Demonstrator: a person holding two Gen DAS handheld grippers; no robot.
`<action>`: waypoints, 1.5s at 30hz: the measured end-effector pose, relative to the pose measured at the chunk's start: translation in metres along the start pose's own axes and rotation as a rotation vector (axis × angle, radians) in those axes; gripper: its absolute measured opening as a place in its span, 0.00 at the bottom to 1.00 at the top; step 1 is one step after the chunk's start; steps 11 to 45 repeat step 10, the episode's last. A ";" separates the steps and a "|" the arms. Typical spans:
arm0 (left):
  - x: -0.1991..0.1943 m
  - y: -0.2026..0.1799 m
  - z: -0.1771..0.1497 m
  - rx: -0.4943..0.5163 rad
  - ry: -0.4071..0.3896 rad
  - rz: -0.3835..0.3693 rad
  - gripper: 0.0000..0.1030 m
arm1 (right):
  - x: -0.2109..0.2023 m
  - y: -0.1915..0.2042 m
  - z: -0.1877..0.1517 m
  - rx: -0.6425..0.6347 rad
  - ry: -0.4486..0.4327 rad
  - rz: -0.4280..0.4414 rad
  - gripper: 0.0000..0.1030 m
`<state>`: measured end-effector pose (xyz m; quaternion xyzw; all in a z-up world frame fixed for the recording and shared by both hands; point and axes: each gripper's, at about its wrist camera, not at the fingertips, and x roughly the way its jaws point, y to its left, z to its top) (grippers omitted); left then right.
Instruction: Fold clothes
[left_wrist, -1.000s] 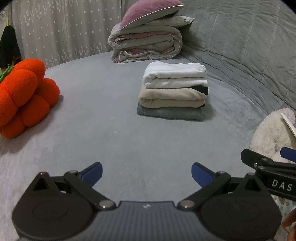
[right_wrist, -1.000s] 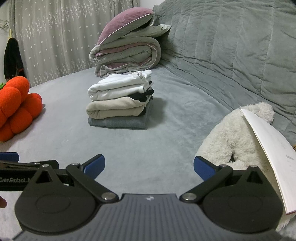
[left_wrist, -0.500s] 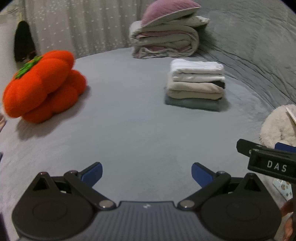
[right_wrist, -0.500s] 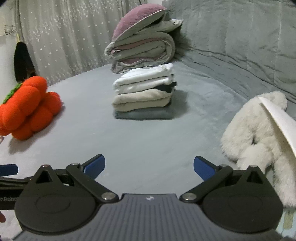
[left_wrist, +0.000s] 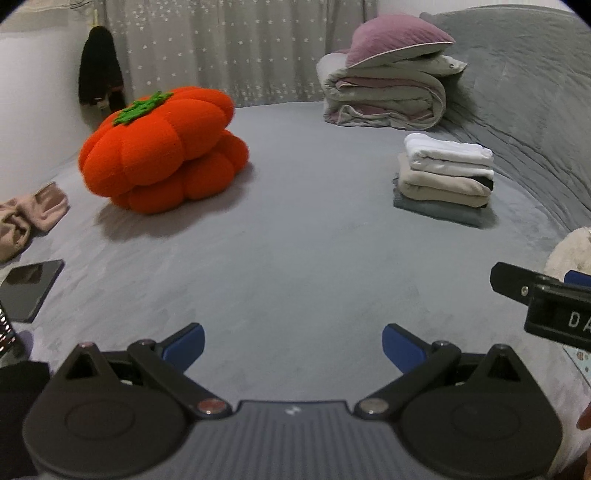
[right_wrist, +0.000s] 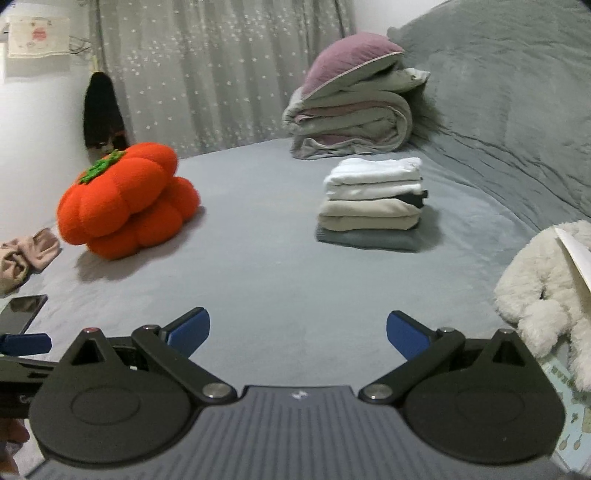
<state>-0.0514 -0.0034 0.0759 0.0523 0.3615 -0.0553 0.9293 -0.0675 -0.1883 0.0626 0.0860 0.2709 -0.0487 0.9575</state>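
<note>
Grey bed (left_wrist: 295, 258): folded clothes stack (left_wrist: 445, 179) neat, layered.

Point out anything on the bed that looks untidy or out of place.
A crumpled pinkish garment lies unfolded at the bed's left edge, beside the orange pumpkin cushion, far from the neat folded stack. A phone lies near it.

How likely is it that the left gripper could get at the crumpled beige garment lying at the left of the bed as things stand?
Probably yes: the left gripper is open and empty, and the beige garment lies uncovered on the bed, apart from the orange pumpkin cushion and phone.
</note>
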 end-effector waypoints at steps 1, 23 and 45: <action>0.001 0.002 -0.002 -0.004 0.000 0.002 0.99 | -0.001 0.003 -0.002 -0.005 -0.002 0.002 1.00; 0.030 0.016 -0.014 -0.037 0.023 0.029 0.99 | 0.028 0.021 -0.022 -0.032 0.041 -0.007 1.00; 0.030 0.016 -0.014 -0.037 0.023 0.029 0.99 | 0.028 0.021 -0.022 -0.032 0.041 -0.007 1.00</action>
